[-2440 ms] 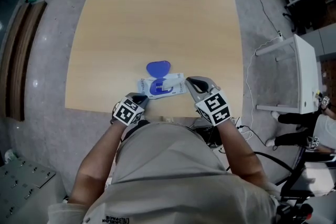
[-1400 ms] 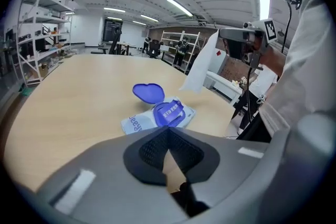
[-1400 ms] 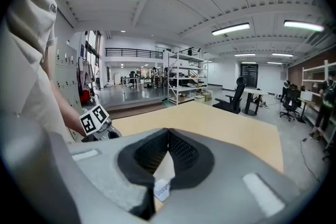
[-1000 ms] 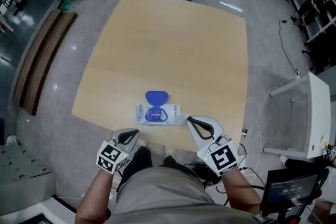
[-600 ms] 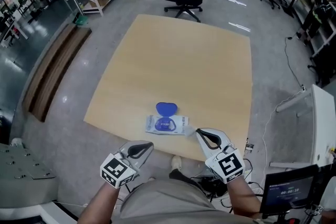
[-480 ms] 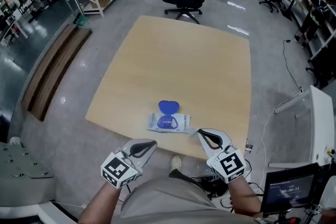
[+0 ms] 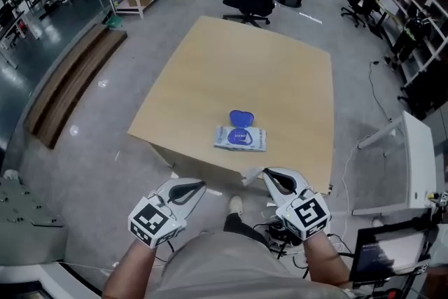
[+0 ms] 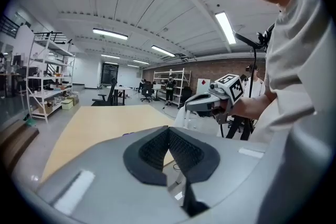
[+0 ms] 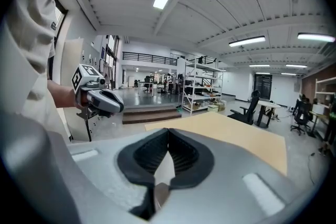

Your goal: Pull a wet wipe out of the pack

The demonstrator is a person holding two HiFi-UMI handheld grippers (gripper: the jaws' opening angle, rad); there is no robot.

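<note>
Head view: R gripper (image 7: 267, 174) tight on wet wipe (image 7: 250, 176), pack (image 7: 240, 139) apart.

right claw (image 9: 167, 135) | clamped on wet wipe (image 9: 164, 171) | table (image 9: 247, 136) beyond

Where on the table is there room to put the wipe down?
Nearly everywhere. The table is bare beyond the wipe pack and its open blue lid, and on both sides of it. Only the near-edge strip in front of the pack is tight. The right gripper holds the wipe.
</note>
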